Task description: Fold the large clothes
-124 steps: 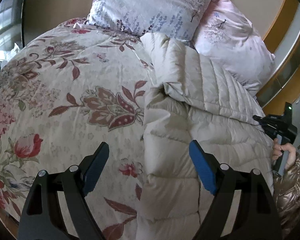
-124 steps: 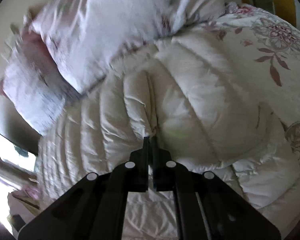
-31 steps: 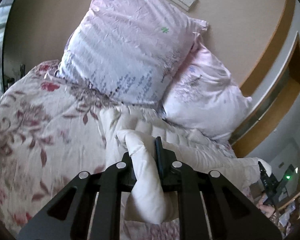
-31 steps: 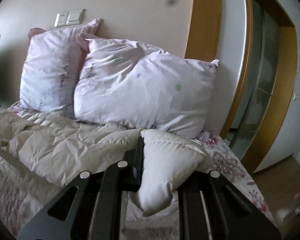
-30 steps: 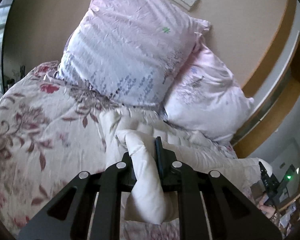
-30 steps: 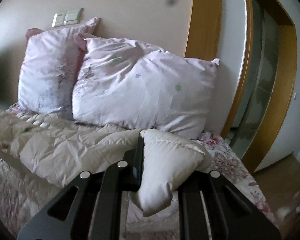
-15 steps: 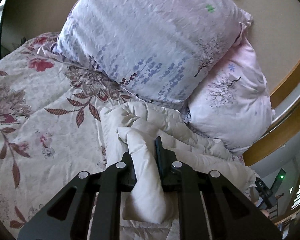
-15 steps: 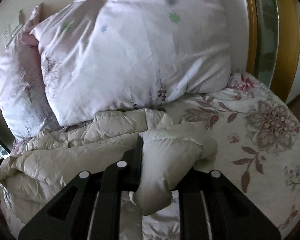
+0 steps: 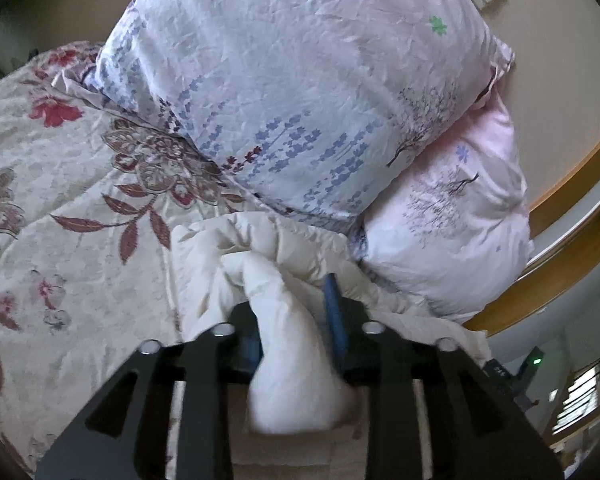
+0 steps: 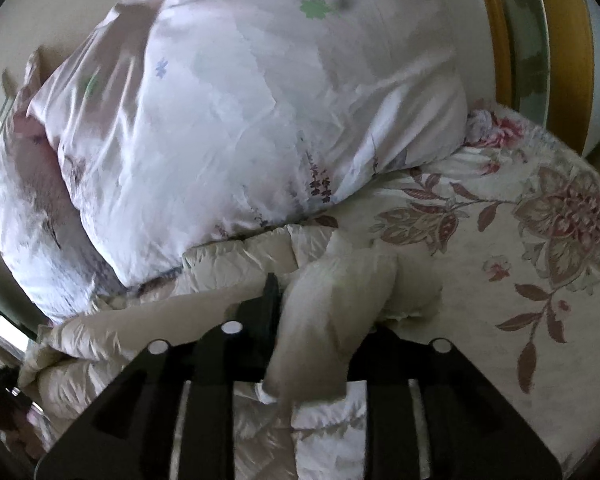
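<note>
while both claws loosen off jacket, floral bedspread, pink pillows, wall

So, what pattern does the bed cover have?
Dark red flowers and leaves on cream bed cover, best in the left wrist view.

left tool: jaws just opening, jacket fold loose between them | right tool: same | both lower, pillows nearer ahead
</note>
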{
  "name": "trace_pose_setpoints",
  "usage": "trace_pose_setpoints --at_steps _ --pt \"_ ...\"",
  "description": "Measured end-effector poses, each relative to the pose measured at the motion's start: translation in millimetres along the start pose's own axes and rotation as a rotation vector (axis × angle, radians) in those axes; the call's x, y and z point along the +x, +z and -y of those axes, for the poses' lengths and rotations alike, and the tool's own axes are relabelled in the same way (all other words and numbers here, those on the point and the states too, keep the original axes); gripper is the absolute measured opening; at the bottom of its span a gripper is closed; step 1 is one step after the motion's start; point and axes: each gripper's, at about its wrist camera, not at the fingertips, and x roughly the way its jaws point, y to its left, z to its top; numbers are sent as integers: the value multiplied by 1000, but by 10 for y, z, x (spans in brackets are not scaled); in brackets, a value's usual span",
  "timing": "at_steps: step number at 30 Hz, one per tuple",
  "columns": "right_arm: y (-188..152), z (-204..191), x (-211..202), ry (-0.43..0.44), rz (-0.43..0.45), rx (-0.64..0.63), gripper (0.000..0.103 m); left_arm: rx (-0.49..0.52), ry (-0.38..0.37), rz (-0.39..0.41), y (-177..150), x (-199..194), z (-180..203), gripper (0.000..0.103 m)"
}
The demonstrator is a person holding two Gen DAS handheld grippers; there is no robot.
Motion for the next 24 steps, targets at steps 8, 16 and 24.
trace_pose_setpoints --at_steps 8,16,24 --pt "214 129 -224 132 129 105 59 -31 -120 127 108 -298 70 66" --pt "272 235 -411 -15 157 26 59 151 -52 171 -15 -497 331 67" --pt "171 441 -110 -93 30 48 57 280 83 31 -228 -122 452 67"
